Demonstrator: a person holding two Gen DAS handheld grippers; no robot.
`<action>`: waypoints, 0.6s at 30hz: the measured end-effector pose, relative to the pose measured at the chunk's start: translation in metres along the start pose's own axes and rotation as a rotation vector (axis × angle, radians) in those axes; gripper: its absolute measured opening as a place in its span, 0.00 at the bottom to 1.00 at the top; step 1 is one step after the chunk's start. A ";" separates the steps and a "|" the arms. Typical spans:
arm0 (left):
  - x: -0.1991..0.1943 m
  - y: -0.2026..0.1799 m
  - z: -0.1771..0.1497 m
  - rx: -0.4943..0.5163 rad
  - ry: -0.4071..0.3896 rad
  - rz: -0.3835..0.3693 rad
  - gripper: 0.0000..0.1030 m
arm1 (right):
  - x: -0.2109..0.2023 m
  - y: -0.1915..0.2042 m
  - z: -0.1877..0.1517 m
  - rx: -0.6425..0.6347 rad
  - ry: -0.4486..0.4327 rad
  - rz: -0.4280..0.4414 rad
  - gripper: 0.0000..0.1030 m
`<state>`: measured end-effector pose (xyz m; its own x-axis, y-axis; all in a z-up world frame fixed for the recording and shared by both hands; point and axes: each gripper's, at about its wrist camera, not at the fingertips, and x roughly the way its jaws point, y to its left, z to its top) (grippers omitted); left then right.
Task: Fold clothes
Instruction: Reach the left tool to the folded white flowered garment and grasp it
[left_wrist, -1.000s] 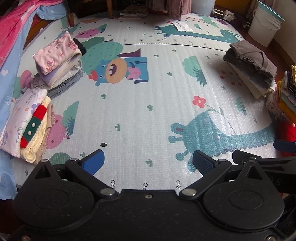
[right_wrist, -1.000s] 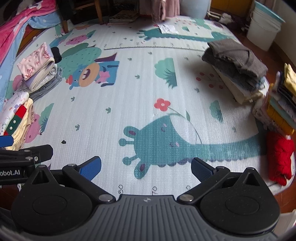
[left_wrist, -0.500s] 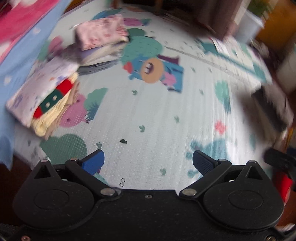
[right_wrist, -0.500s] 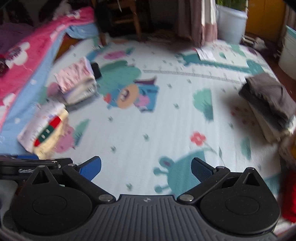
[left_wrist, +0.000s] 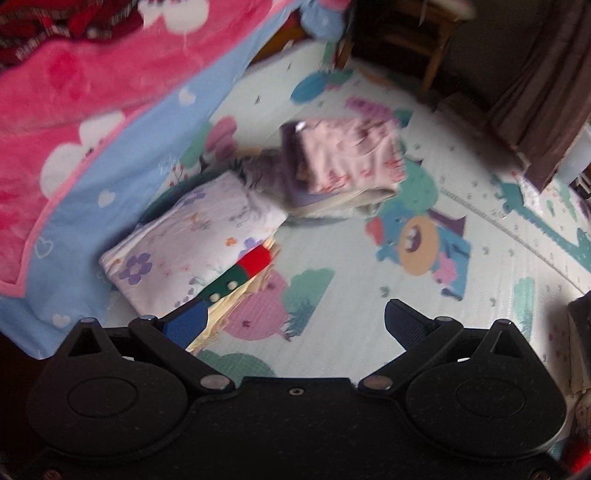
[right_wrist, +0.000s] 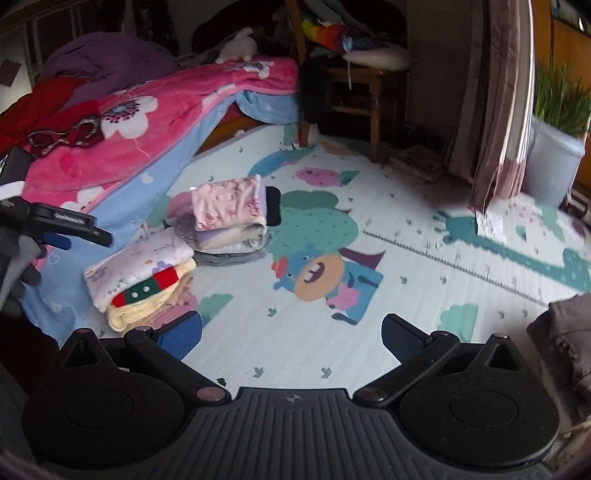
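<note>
Two stacks of folded clothes lie on the cartoon play mat (right_wrist: 369, 354). The near stack has a white floral piece (left_wrist: 192, 240) (right_wrist: 136, 266) on yellow cloth. The far stack has a pink printed piece (left_wrist: 351, 155) (right_wrist: 229, 201) on top. My left gripper (left_wrist: 295, 321) is open and empty, above the mat beside the near stack; it also shows at the left edge of the right wrist view (right_wrist: 66, 225). My right gripper (right_wrist: 291, 332) is open and empty over bare mat.
A bed with a pink and blue blanket (right_wrist: 122, 147) (left_wrist: 92, 122) borders the mat on the left. A wooden chair (right_wrist: 354, 85), a curtain (right_wrist: 495, 99) and a white planter (right_wrist: 554, 162) stand at the back. A grey clothes pile (right_wrist: 569, 339) lies at the right edge.
Both grippers have swung left and tilted up, from the mat's middle and right-hand piles toward the folded stacks and the bed. Both stayed open and empty.
</note>
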<state>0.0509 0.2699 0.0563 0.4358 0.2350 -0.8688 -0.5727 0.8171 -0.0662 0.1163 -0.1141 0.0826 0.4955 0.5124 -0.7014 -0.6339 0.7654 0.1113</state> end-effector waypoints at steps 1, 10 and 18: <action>0.010 0.007 0.006 -0.020 0.014 0.018 1.00 | 0.008 -0.007 0.000 0.008 0.018 -0.004 1.00; 0.091 0.080 0.032 -0.121 0.075 0.149 0.98 | 0.081 -0.013 -0.032 -0.047 0.270 -0.098 1.00; 0.144 0.135 0.015 -0.250 0.127 0.194 0.86 | 0.094 0.014 -0.034 -0.079 0.306 -0.046 1.00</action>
<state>0.0468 0.4214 -0.0702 0.2212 0.2934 -0.9300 -0.7959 0.6054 0.0017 0.1342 -0.0685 -0.0057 0.3305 0.3275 -0.8852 -0.6650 0.7463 0.0278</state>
